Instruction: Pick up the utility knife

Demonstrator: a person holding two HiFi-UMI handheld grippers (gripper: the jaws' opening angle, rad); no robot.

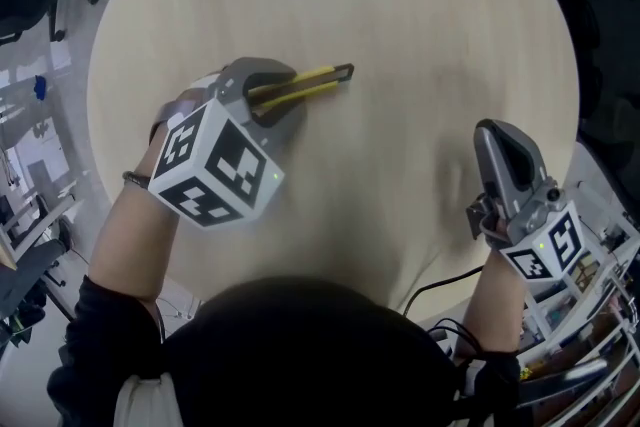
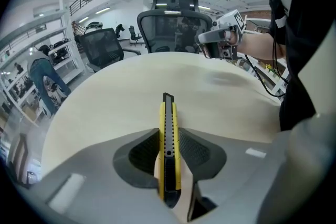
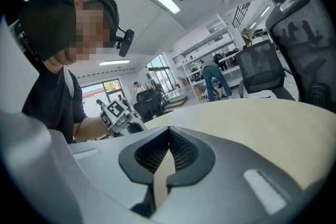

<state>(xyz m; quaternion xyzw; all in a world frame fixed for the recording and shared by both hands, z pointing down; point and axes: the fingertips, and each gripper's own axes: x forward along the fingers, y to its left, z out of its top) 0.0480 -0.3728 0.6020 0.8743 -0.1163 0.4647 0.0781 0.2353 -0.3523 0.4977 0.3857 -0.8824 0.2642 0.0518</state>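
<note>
The left gripper view showed the left gripper (image 2: 169,139) with its jaws pinching a long, thin, yellow and black plastic utility knife (image 2: 168,113). The knife sat right between the jaws. They held it toward its back end, and most of it stuck out past the jaw tips. I could not tell if it was off the round, pale wooden tabletop (image 1: 420,5) yet.

The right gripper (image 3: 169,132) was well apart from the knife. Its jaws were pressed together on nothing.

I think the knife could slip. The jaws squeezed only its thin sides near the back, so the long front part might dip or twist on a quick lift, and the knife could drop.

The knife's long side ran straight along the way the jaws pointed. Its dark front tip pointed away from the jaws, out over the tabletop.
</note>
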